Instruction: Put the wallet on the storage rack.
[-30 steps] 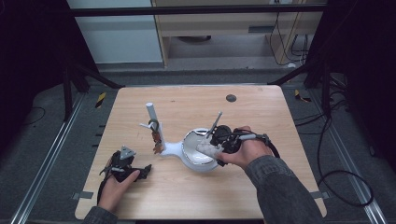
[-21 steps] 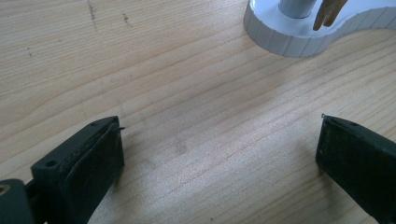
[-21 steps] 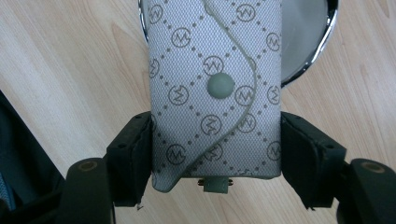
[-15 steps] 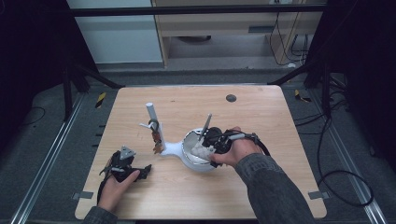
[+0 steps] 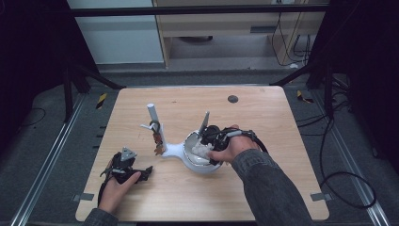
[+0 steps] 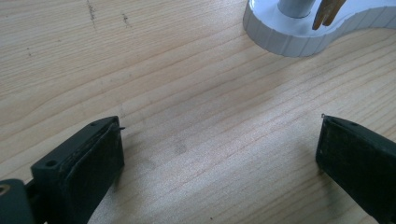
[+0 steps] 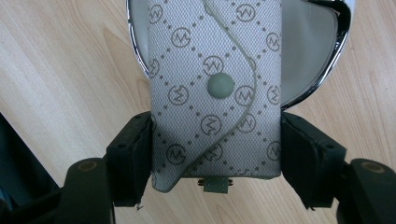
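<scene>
Wallet, grey with a printed monogram pattern and a round snap on its flap, is the thing in hand; it sits clamped between the two black jaws of the right gripper, whose pads press on its long edges.

Going from the left edge of the table: near the front left corner, the left hand rests on the wood holding the left gripper. Its jaws stand wide apart with bare wood between them, as the left gripper view shows, and they point toward the round foot of the white stand.

Just right of that, toward the middle of the table, the white stand rises upright as a post with small items hanging from it, too small to tell apart. Its base curves rightward into a round dish with a shiny metal rim.

Right of centre, the right hand holds the right gripper over this dish. In the right gripper view the wallet's far end lies over the dish, while the clamped end is above bare wood. Whether the wallet touches the dish I cannot tell.

A small dark round spot marks the table near the far edge.
</scene>
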